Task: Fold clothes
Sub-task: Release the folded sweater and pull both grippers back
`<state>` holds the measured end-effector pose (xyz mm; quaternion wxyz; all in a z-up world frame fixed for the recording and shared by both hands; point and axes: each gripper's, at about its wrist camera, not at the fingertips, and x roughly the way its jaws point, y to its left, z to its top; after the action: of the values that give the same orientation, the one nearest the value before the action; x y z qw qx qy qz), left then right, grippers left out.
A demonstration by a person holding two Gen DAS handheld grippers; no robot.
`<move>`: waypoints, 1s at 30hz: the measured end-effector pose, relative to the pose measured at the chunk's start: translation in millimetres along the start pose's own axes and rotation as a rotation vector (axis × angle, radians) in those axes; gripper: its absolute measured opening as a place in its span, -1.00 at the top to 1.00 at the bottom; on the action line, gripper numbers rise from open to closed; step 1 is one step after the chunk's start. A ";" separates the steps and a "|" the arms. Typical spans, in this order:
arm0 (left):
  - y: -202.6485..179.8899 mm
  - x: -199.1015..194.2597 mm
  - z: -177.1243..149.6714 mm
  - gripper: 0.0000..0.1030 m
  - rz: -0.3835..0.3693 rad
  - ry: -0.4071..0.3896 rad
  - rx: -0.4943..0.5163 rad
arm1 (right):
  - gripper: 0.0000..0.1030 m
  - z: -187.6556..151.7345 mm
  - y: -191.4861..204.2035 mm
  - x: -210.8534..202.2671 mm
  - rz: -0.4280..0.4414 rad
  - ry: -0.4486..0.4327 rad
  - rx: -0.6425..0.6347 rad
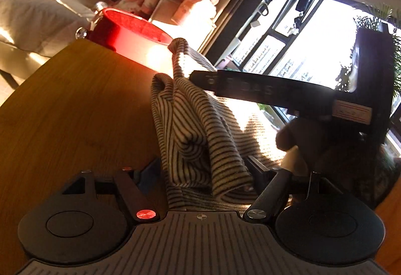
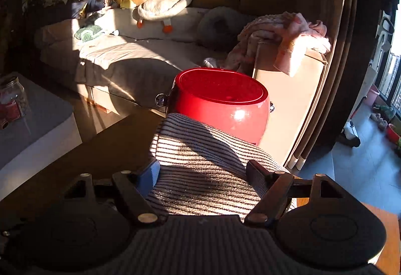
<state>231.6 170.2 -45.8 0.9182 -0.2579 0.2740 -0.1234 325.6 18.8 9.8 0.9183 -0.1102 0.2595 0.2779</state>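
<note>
A striped garment (image 1: pixel 200 129) lies bunched on the wooden table (image 1: pixel 75 112). My left gripper (image 1: pixel 203 167) straddles its near fold; the jaws stand open, with a gap between the blue pad (image 1: pixel 147 172) and the cloth. A finger of my right gripper (image 1: pixel 250 89) reaches in from the right, held by a hand (image 1: pixel 300 139), and the cloth rises in peaks around its tip. In the right wrist view the striped garment (image 2: pixel 208 162) arches between the fingers of my right gripper (image 2: pixel 204 169), filling the gap with both pads against it.
A red round container (image 1: pixel 130 31) (image 2: pixel 225 99) stands just beyond the garment at the table's far edge. Behind it are a sofa (image 2: pixel 130 62), a pink blanket (image 2: pixel 283 34) on a box, curtains and a bright window (image 1: pixel 313 44).
</note>
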 end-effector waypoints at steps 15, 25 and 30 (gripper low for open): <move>-67.7 -73.3 -75.0 -1.00 0.297 -0.018 0.122 | -1.00 -151.1 -43.7 -153.8 -0.086 0.029 0.418; -97.1 -70.4 -92.0 -1.00 0.532 0.056 0.246 | -1.00 -178.1 -15.9 -169.4 -0.289 0.173 0.297; -101.3 -67.2 -96.2 -1.00 0.553 0.075 0.285 | -1.00 -171.0 -19.9 -159.0 -0.276 0.169 0.286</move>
<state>113.4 71.1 -30.4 0.9332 -0.0376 0.3473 0.0846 152.8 -128.9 -47.3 0.9289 -0.0363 0.3547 0.0999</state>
